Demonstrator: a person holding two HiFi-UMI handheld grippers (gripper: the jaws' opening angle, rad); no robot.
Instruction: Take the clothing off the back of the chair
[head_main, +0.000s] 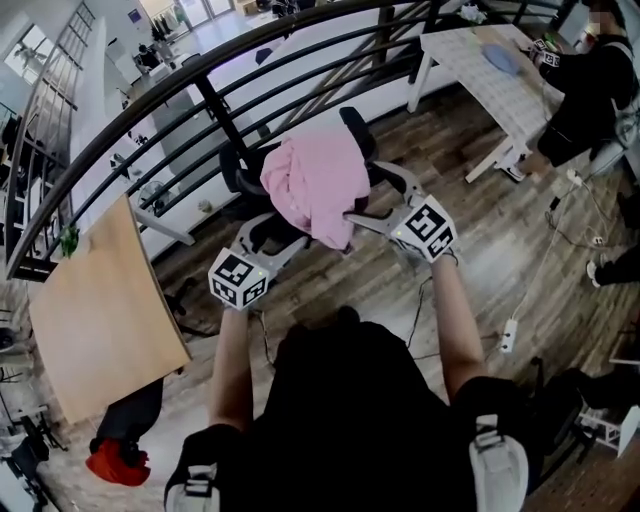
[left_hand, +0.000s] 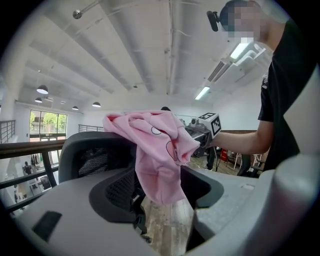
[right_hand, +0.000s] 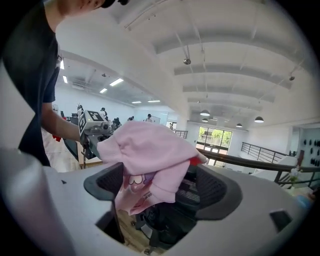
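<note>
A pink garment (head_main: 315, 185) hangs over the top of a black mesh office chair's back (head_main: 243, 172). My left gripper (head_main: 283, 240) stands open just left of and below the cloth. My right gripper (head_main: 362, 222) is open at the cloth's right edge, one fingertip against the fabric. In the left gripper view the garment (left_hand: 155, 150) droops from the chair back (left_hand: 90, 150) beyond my wide grey jaws, nothing pinched. In the right gripper view the garment (right_hand: 145, 150) lies bunched on the chair (right_hand: 192, 187), ahead of the open jaws.
A dark metal railing (head_main: 200, 90) runs just behind the chair, with a drop beyond. A wooden tabletop (head_main: 100, 310) is at the left. A white table (head_main: 490, 70) with a seated person in black (head_main: 590, 90) is at the upper right. A power strip (head_main: 510, 335) lies on the floor.
</note>
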